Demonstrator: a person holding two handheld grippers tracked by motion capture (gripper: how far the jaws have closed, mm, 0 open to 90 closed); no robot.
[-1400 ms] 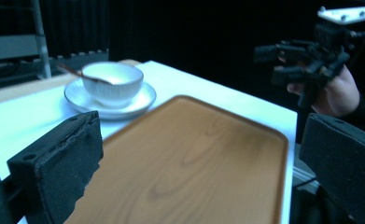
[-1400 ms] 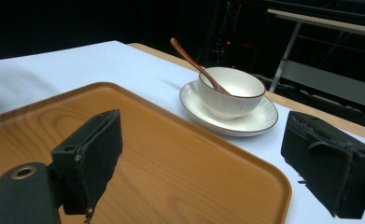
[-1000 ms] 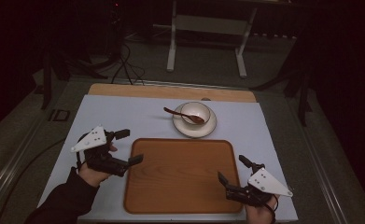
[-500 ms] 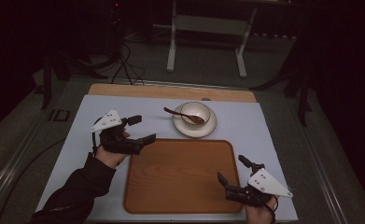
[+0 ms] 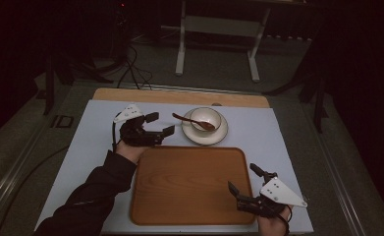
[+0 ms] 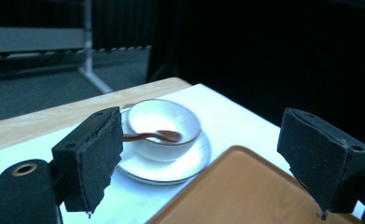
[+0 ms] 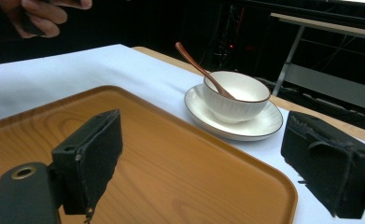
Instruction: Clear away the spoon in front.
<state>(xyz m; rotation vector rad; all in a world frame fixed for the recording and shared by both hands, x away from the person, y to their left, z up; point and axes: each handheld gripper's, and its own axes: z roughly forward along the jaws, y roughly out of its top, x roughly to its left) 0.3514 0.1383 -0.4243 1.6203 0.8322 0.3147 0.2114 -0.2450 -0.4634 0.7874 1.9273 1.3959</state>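
Two black two-jaw grippers, one white ribbed bowl, one white saucer, one brown wooden spoon, one rectangular wooden tray.

L gripper (image 5: 157,125) sits at 10 o'clock off the tray (image 5: 189,196), jaws apart w/ nothing between, having just been closing a bit, aimed at the spoon (image 5: 192,121) handle just beside it. Spoon rests in the bowl (image 5: 205,118), handle pointing to 9 o'clock; bowl stands on the saucer (image 5: 205,135) at 12 o'clock of the tray. R gripper (image 5: 243,182) at tray's 4 o'clock corner, jaws wide, empty.
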